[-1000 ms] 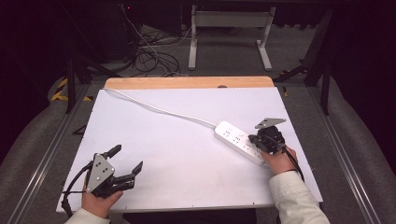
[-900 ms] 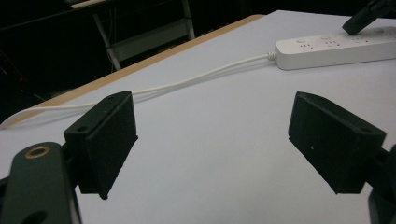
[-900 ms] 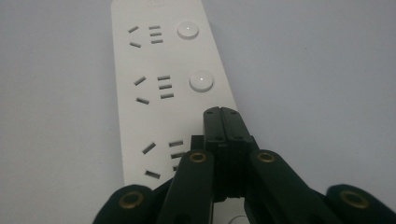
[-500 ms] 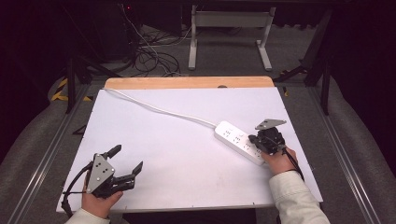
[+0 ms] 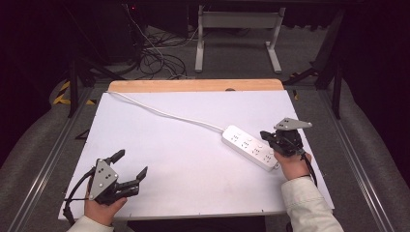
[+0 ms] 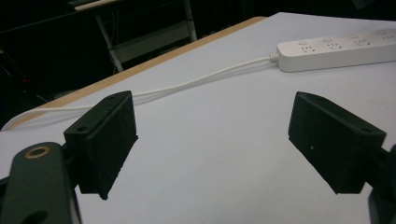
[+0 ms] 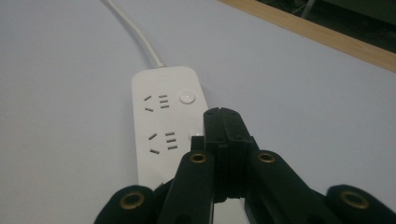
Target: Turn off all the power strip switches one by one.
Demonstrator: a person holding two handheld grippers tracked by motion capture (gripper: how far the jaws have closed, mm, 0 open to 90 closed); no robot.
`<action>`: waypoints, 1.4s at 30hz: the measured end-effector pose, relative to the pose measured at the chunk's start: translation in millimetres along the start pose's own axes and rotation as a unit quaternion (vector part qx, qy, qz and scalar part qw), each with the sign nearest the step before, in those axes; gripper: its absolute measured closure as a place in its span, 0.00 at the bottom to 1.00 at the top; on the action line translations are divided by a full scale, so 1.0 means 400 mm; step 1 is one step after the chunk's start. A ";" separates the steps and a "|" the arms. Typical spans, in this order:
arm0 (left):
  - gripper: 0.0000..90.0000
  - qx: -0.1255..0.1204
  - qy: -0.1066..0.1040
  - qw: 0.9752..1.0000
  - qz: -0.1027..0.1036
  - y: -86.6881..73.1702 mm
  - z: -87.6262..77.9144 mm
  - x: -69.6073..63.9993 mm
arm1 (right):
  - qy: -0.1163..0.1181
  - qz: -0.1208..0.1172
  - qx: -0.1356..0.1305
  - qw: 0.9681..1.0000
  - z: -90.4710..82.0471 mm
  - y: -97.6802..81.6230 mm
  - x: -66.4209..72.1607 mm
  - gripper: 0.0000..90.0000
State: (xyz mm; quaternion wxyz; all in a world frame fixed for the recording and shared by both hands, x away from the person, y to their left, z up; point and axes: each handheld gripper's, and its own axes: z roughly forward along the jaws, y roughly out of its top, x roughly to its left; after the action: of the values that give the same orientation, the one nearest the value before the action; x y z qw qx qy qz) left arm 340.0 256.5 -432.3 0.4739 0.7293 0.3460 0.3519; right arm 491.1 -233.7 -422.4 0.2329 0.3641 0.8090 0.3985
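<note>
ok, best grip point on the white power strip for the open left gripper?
Probably the long white plastic power strip across its narrow width, near the cable end. It lies flat on the white table, a slim bar with parallel long sides, so come from above with the jaws straddling those sides. The left gripper is open wide; the right gripper, jaws together, sits over the other end.

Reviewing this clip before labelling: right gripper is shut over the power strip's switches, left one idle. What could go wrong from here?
1. The right gripper, jaws closed, sits over the second button of the power strip; it could slip sideways and hit the edge or a socket instead.
2. Nothing holds the strip: the left gripper is open and well away, so a push may slide or rotate the strip on the smooth white table.
3. The cord lies slack across the table, so it probably won't restrain that sliding.
</note>
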 end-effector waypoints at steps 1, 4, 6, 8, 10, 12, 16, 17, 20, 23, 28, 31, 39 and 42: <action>0.18 0.000 0.001 1.000 0.000 0.000 0.001 0.000 | 0.000 -0.002 0.001 1.000 0.002 0.002 0.003 1.00; 0.18 -0.001 0.000 1.000 0.003 0.001 0.000 -0.005 | 0.000 -0.010 0.013 1.000 0.013 0.002 0.011 1.00; 0.18 -0.002 0.001 1.000 0.006 0.001 -0.001 -0.005 | 0.002 -0.007 0.008 1.000 0.009 0.005 0.009 1.00; 0.18 0.000 -0.001 1.000 0.002 0.000 0.001 -0.005 | 0.002 -0.004 0.004 1.000 0.005 0.008 0.007 1.00; 0.18 0.001 -0.001 1.000 0.002 0.000 0.001 -0.005 | 0.002 -0.004 0.003 1.000 0.006 0.010 0.007 1.00; 0.18 0.000 -0.001 1.000 0.002 0.000 0.001 -0.004 | 0.005 -0.004 0.006 1.000 0.011 0.012 0.009 1.00; 0.18 0.001 -0.002 1.000 0.000 -0.001 0.003 -0.004 | 0.015 0.002 0.006 1.000 0.028 0.020 0.011 1.00; 0.18 0.002 -0.001 1.000 0.003 -0.001 0.003 -0.003 | 0.017 0.002 0.008 1.000 0.036 0.022 0.011 1.00; 0.18 0.002 -0.001 1.000 0.005 -0.001 0.004 -0.003 | 0.017 0.004 0.027 0.999 0.062 0.017 0.010 1.00; 0.18 0.002 -0.003 1.000 0.000 -0.002 0.006 -0.002 | 0.018 0.003 0.035 0.999 0.074 0.013 0.010 1.00; 0.18 0.002 -0.003 1.000 0.002 -0.001 0.005 -0.004 | 0.018 0.002 0.047 0.999 0.098 0.007 0.008 1.00; 0.18 0.001 -0.003 1.000 0.003 -0.001 0.005 -0.004 | 0.022 0.005 0.053 0.998 0.112 0.004 0.008 1.00; 0.18 0.001 -0.003 1.000 0.002 -0.002 0.005 -0.003 | 0.022 0.001 0.063 0.998 0.132 0.006 0.014 1.00; 0.18 0.002 -0.003 1.000 0.002 -0.002 0.005 -0.003 | 0.022 -0.002 0.066 0.998 0.138 0.008 0.018 1.00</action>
State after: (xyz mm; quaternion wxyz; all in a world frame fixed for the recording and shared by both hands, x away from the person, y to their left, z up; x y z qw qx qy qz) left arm 340.8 254.6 -433.7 0.4730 0.7321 0.3432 0.3499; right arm 524.7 -200.7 -451.9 0.1912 0.3677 0.8394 0.3516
